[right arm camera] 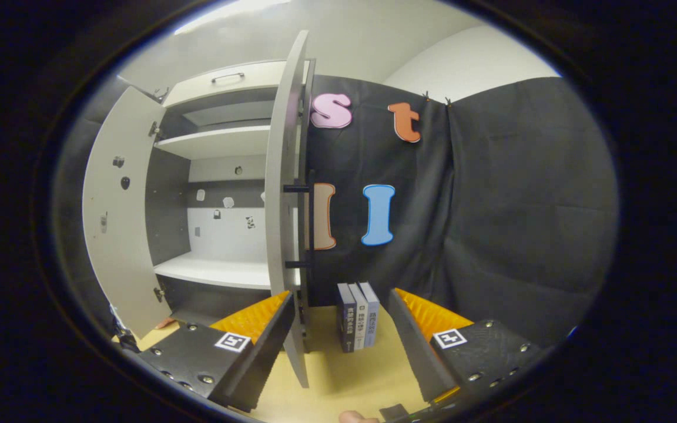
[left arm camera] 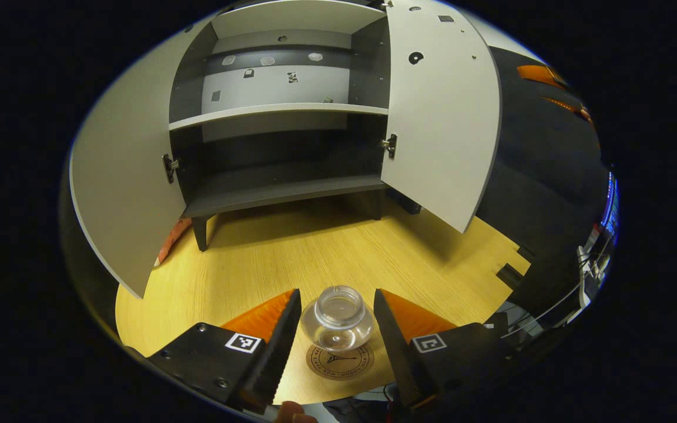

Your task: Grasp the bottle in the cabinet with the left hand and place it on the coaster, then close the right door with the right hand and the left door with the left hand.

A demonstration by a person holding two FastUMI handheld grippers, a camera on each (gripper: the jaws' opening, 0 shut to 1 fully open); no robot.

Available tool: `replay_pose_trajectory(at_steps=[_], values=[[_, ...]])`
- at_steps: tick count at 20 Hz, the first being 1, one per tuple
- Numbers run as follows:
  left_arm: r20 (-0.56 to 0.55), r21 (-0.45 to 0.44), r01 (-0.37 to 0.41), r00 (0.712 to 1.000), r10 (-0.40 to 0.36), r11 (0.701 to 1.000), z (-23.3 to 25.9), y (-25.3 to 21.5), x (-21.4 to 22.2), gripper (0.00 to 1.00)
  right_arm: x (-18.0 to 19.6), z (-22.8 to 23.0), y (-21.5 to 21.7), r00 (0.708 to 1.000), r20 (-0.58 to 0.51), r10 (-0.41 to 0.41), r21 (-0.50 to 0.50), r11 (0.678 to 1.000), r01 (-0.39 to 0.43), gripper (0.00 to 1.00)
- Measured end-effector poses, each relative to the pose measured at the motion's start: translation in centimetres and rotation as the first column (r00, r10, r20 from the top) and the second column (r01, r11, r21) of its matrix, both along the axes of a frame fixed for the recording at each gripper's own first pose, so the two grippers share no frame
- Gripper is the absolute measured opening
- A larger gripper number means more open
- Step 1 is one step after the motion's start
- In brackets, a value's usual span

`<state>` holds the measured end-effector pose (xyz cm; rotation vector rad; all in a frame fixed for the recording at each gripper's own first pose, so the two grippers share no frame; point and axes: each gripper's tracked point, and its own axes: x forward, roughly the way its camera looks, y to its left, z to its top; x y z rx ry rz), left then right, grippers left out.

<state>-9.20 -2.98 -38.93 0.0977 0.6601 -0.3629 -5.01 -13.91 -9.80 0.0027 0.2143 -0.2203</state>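
- Pale wood-grain table (left arm camera: pixel 291 258) carries a grey cabinet (left arm camera: pixel 282 108) with both doors swung wide; black cloth hangs behind it.
- In the left gripper view, the left gripper (left arm camera: pixel 337 317) stands open, its fingers on either side of the bottle (left arm camera: pixel 337 318) with a visible gap on each side, so neither finger presses it.
- The bottle is a small, squat, clear jar with a round belly and a wide open mouth, upright, apparently empty; it sits on the round brown coaster (left arm camera: pixel 340 361) near the table's front edge, well apart from the cabinet.
- Judged from this, the placing is done and the left gripper need only back straight off, without nudging the glass.
- In the right gripper view, the right gripper (right arm camera: pixel 338 329) is also open and holds nothing; the right door (right arm camera: pixel 285 235) stands edge-on just ahead, its lower edge between the fingers and close to the left-hand one, its black bar handle (right arm camera: pixel 309 223) on the outer face.
- The right gripper is therefore nearer to that door, and a sideways push toward the cabinet looks like the next step.
- A few upright books (right arm camera: pixel 358 317) stand beyond on the table.
- The left door (left arm camera: pixel 121 194) is still wide open.
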Motion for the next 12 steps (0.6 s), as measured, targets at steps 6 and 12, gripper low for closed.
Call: replay_pose_trajectory(at_steps=[6,12], values=[[-0.017,0.041,-0.014,1.0,0.014,0.999,-0.7,0.7,0.0,0.78,-0.9,-0.6,-0.7,1.0,-0.009,-0.021,0.018,1.0,0.022,0.97],[-0.06,-0.008,-0.08,0.995,0.08,0.997,-2.3,1.1,1.0,0.77,-1.7,-0.7,-2.4,0.998,-0.01,-0.065,0.024,0.998,0.065,0.97]])
